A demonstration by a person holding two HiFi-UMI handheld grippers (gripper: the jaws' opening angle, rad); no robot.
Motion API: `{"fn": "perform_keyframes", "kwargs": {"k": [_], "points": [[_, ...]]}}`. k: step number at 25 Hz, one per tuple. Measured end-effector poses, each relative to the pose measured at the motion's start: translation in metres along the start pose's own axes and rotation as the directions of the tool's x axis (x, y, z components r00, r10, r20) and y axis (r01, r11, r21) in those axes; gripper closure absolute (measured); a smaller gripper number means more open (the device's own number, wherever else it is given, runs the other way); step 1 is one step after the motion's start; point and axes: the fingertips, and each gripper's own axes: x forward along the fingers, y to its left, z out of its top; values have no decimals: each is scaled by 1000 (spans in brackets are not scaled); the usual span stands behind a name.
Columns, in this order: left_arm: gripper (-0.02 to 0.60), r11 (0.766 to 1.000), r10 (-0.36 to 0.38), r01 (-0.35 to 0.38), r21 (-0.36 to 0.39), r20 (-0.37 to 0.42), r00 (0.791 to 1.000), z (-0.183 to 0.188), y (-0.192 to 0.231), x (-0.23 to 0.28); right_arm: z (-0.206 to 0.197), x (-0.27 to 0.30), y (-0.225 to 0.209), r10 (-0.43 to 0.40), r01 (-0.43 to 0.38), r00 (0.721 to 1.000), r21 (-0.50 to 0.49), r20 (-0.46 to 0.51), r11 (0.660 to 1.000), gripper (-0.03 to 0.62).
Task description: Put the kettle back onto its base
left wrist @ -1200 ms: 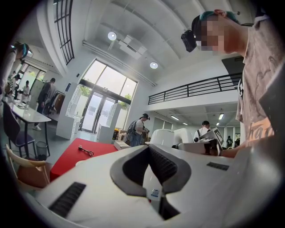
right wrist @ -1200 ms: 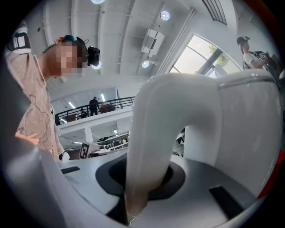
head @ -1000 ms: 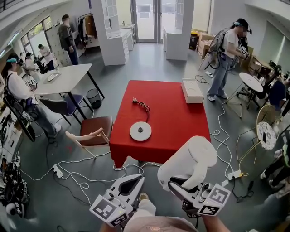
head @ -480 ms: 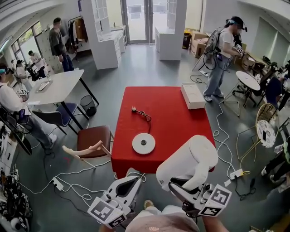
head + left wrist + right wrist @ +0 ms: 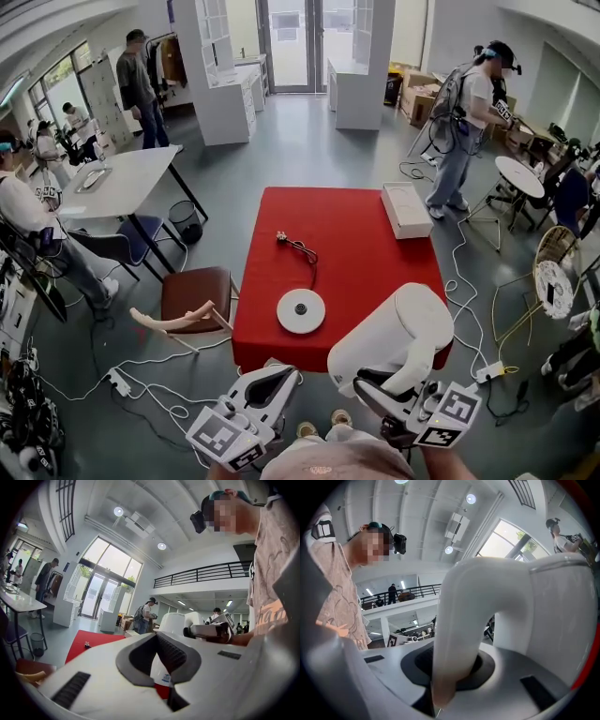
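Note:
The white kettle [image 5: 394, 333] hangs in the air by the near right corner of the red table [image 5: 366, 234]. My right gripper [image 5: 375, 384] is shut on the kettle's handle [image 5: 459, 634], which fills the right gripper view between the dark pads. The round white base [image 5: 301, 310] lies on the table near its front edge, left of the kettle and apart from it. My left gripper [image 5: 286, 373] hovers in front of the table's edge, its fingertips together, holding nothing. The left gripper view shows the kettle [image 5: 176, 620] to its right.
A black cord with a plug [image 5: 298, 246] runs from the base across the table. A white box [image 5: 405, 208] sits at the far right corner. A brown chair [image 5: 192, 292] stands left of the table. Cables and a power strip [image 5: 487, 361] lie on the floor. People stand around the room.
Both grippers and the kettle have moved forward towards the table; the base and the table's front edge now lie closer. The grip on the handle is unchanged.

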Motion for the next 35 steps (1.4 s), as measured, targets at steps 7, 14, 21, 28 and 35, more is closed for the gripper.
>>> {"fn": "perform_keyframes", "kwargs": {"k": [7, 14, 21, 28, 35], "points": [[583, 1000, 1, -1, -12, 1, 1000, -8, -3, 22, 6, 2, -18, 21, -21, 1000, -5, -4, 1000, 523], [583, 1000, 17, -17, -14, -6, 1000, -12, -2, 34, 9, 18, -45, 36, -37, 999, -12, -27, 999, 523], [583, 999, 39, -39, -17, -13, 999, -15, 6, 35, 16, 59, -84, 63, -65, 997, -34, -45, 997, 523], [583, 997, 68, -69, -24, -23, 997, -19, 20, 34, 14, 103, -113, 87, -94, 991, -65, -99, 993, 523], [583, 995, 96, -97, -30, -29, 995, -21, 32, 31, -1, 140, -116, 150, -157, 979, -36, -139, 987, 523]]}}
